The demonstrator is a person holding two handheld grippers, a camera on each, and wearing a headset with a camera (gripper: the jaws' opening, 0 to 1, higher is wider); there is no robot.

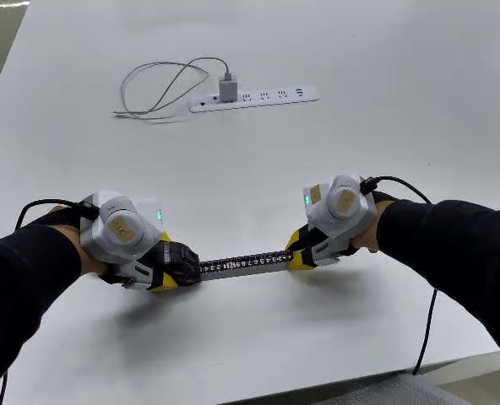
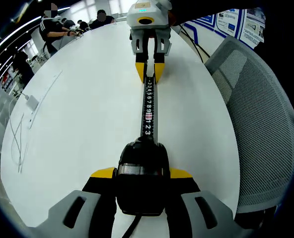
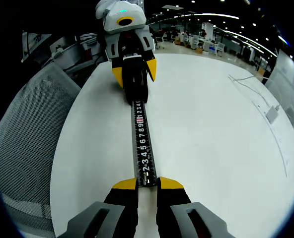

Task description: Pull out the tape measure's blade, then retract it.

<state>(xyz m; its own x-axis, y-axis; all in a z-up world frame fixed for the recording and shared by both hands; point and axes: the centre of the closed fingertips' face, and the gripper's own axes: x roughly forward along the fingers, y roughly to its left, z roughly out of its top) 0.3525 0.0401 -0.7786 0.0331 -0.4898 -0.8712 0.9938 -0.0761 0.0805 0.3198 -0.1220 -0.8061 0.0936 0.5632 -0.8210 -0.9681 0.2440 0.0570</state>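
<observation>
The left gripper [image 2: 142,174] is clamped around the black tape measure case [image 2: 143,191], low over the white table [image 1: 334,152]. The blade [image 1: 246,264] runs out straight to the right gripper [image 3: 147,184], whose yellow-tipped jaws pinch its end.

Reads 2 through 9, a red-marked figure, then 1 through 4, in white along the tape measure's [image 2: 143,171] blade [image 3: 142,148].

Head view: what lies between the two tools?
The tape's blade, stretched from the case in the left tool to the right tool; head view shows it.
</observation>
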